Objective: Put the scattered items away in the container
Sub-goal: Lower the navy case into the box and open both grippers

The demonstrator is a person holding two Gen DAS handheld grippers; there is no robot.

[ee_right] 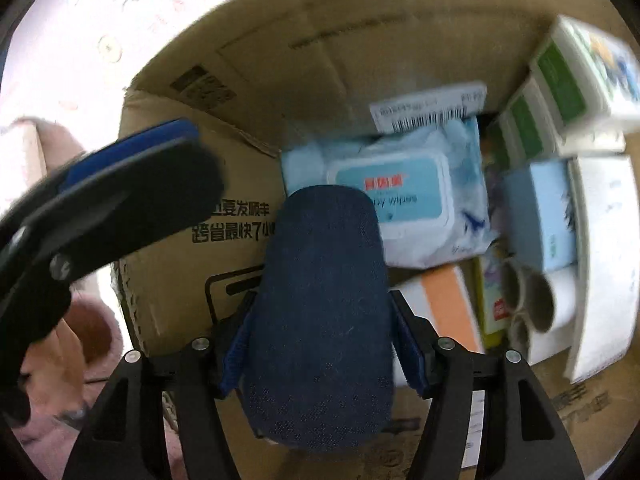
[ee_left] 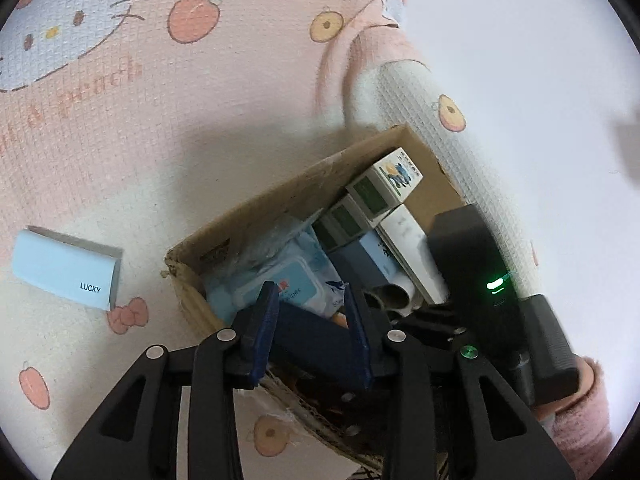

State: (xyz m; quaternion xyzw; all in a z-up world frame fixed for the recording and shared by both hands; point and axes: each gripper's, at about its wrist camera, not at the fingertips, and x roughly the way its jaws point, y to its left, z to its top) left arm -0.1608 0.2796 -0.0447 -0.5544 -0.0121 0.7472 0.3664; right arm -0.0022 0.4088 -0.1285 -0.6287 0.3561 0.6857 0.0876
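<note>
The right claw (ee_right: 320,364) clamps a navy pouch (ee_right: 320,320) over the cardboard box (ee_right: 192,280). Ahead of it lies a "baby wipes" pack (ee_right: 394,204). The left claw (ee_left: 312,328) gapes wide; a "LUCKY" box (ee_left: 66,272) sits far to its left.

Left hand-held gripper (ee_right: 132,184) motion-blurred; small boxes (ee_right: 580,80) smeared and cut by the frame edge.

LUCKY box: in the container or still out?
Out. The LUCKY box lies on the mat, left of the cardboard box, apart from it.
</note>
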